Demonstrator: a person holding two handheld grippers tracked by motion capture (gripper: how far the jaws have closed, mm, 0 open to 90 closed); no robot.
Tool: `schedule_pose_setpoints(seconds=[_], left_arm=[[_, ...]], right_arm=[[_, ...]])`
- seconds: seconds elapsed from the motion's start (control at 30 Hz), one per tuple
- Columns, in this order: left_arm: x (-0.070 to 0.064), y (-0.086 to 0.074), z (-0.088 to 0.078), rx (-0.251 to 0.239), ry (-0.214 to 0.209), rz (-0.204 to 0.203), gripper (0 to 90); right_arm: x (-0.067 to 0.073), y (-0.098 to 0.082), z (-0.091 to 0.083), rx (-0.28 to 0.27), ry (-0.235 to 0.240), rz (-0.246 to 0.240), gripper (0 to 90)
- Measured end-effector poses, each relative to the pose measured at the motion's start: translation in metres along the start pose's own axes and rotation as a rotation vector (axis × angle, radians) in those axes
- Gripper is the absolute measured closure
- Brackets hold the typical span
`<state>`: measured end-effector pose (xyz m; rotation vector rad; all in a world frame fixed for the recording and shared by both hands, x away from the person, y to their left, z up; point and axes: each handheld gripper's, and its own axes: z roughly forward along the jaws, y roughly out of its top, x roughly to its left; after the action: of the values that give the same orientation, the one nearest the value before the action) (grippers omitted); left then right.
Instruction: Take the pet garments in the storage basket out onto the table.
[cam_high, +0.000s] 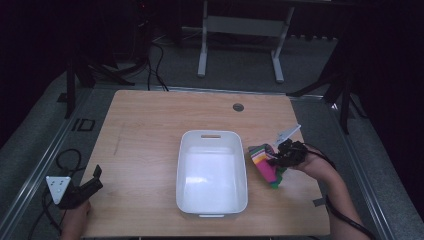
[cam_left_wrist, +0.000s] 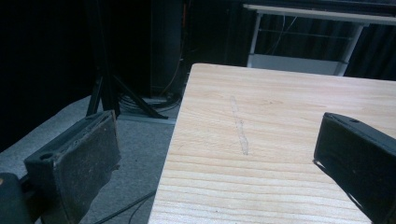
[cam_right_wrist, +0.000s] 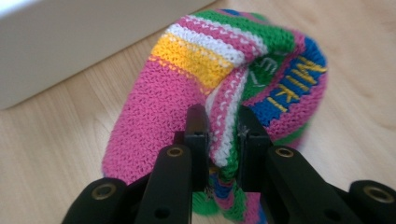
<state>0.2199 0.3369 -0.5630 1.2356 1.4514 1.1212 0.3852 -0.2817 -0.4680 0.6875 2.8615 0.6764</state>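
Rightward, right gripper (cam_right_wrist: 223, 126) pinches knit hat (cam_right_wrist: 187, 79) beside bin (cam_high: 212, 172).

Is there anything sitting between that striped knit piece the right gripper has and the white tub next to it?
Nothing visible does. The right gripper is shut on the striped knit piece, which lies on the wooden table just right of the white tub. Only a narrow strip of bare wood separates them, and the tub's inside looks empty.

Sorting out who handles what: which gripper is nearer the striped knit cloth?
Right. The right gripper is clamped on the striped knit cloth; the left gripper sits across the white bin.
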Motion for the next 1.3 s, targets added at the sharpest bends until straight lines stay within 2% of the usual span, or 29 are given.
schedule_pose_setpoints(seconds=[0.1, 0.33, 0.53, 0.57, 0.6, 0.7, 0.73, 0.77, 0.8, 0.83, 0.93, 1.13, 1.23, 1.3], left_arm=[[0.0, 0.0, 0.0, -0.001, 0.0, -0.001, 0.9], [0.0, 0.0, 0.0, -0.001, -0.001, -0.002, 0.9], [0.0, 0.0, 0.0, 0.0, 0.0, -0.001, 0.9], [0.0, 0.0, 0.0, 0.0, 0.0, -0.001, 0.9], [0.0, 0.0, 0.0, 0.0, 0.001, -0.002, 0.9], [0.0, 0.0, 0.0, 0.0, 0.002, -0.002, 0.9], [0.0, 0.0, 0.0, 0.0, 0.002, -0.002, 0.9], [0.0, 0.0, 0.0, 0.0, 0.002, -0.002, 0.9], [0.0, 0.0, 0.0, 0.001, 0.003, -0.005, 0.9], [0.0, 0.0, 0.0, 0.001, 0.003, -0.005, 0.9], [0.001, 0.0, 0.0, 0.0, 0.004, -0.007, 0.9], [0.0, 0.0, 0.0, 0.001, 0.005, -0.005, 0.9], [0.0, 0.0, 0.0, 0.001, 0.006, -0.005, 0.9], [0.0, 0.0, 0.0, 0.0, 0.006, -0.006, 0.9]], right_arm=[[0.001, -0.003, 0.015, 0.002, 0.023, 0.007, 77.8], [0.01, -0.007, 0.045, 0.022, 0.045, 0.013, 77.3], [0.013, -0.006, 0.047, 0.025, 0.04, 0.012, 74.2], [0.013, -0.005, 0.045, 0.028, 0.035, 0.008, 74.2], [0.015, -0.002, 0.039, 0.034, 0.043, -0.011, 67.4], [0.017, 0.001, 0.025, 0.021, 0.044, -0.028, 59.8], [0.017, 0.001, 0.025, 0.021, 0.044, -0.028, 59.8], [0.017, 0.002, 0.02, 0.007, 0.041, -0.033, 59.8], [0.017, 0.003, 0.01, -0.018, 0.039, -0.028, 53.6], [0.016, 0.004, 0.004, -0.032, 0.026, -0.029, 52.9], [0.013, 0.003, -0.007, -0.065, -0.004, -0.02, 47.4], [0.004, -0.015, -0.022, -0.135, -0.088, 0.033, 37.9], [-0.002, -0.027, -0.025, -0.151, -0.128, 0.078, 28.2], [-0.006, -0.034, -0.027, -0.164, -0.15, 0.12, 24.9]])
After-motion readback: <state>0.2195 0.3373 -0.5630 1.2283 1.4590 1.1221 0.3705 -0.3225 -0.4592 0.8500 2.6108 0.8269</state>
